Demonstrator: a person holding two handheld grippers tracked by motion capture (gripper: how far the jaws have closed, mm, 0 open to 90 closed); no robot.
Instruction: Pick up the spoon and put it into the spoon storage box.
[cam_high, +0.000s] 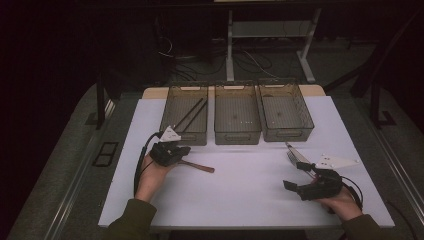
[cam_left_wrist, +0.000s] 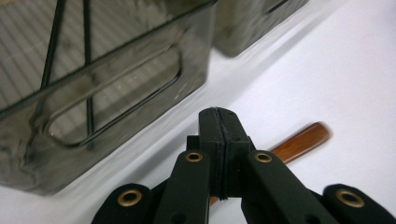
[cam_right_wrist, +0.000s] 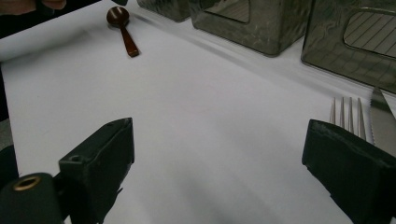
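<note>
On the white table (cam_high: 240, 190), three bins (cam_high: 237, 114)

No text, label, brand, number or sign can be read on anything here.

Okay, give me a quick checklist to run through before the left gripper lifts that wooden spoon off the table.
1. Left gripper jaws closed: ok, they meet tip to tip.
2. Wooden spoon actually pinched between them: cannot tell; in the left gripper view the jaws cover the contact and the handle sticks out behind them.
3. Left bin close by for the drop: ok; two black chopsticks already lie in it.
4. Right gripper out of the way: ok, open and resting far to the right.
5. Fork and knife clear of the spoon's path: ok, they lie by the right gripper.
</note>
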